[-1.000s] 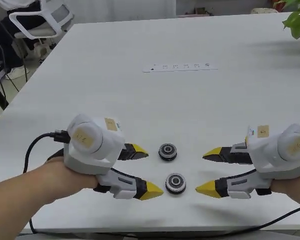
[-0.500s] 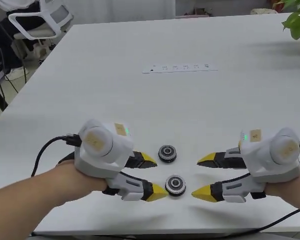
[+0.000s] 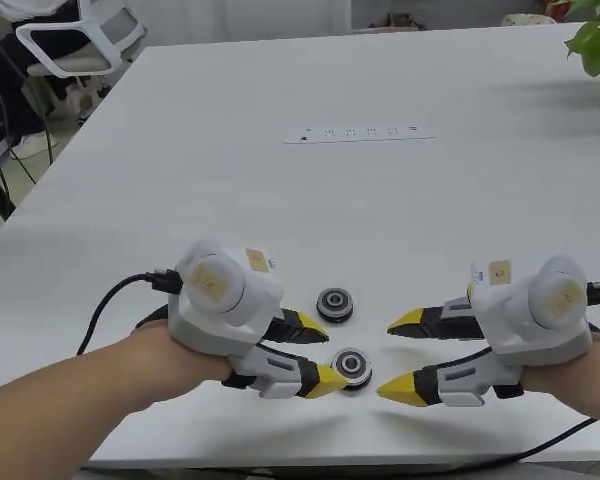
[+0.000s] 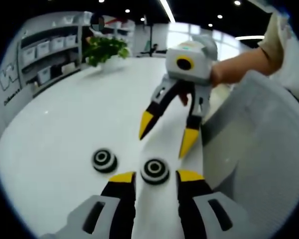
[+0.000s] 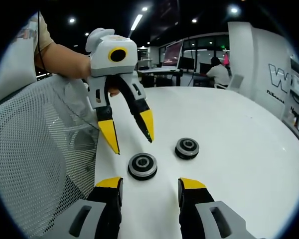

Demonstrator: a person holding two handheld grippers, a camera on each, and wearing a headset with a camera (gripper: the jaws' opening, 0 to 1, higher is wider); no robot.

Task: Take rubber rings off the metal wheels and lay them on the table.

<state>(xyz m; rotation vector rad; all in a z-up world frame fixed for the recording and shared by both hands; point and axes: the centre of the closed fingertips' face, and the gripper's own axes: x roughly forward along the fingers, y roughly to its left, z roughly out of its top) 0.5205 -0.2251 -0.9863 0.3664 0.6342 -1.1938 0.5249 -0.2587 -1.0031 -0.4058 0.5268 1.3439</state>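
Both left gripper [image 3: 332, 352] and right gripper [image 3: 385, 360] flank the near wheel [image 3: 351, 366], jaws apart, empty: the approach. Next, one should pin the wheel while the other peels its ring [image 5: 130, 168].

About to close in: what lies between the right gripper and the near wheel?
Nothing but bare table. The right gripper view shows the near wheel just ahead of the right gripper, whose jaws stand open.
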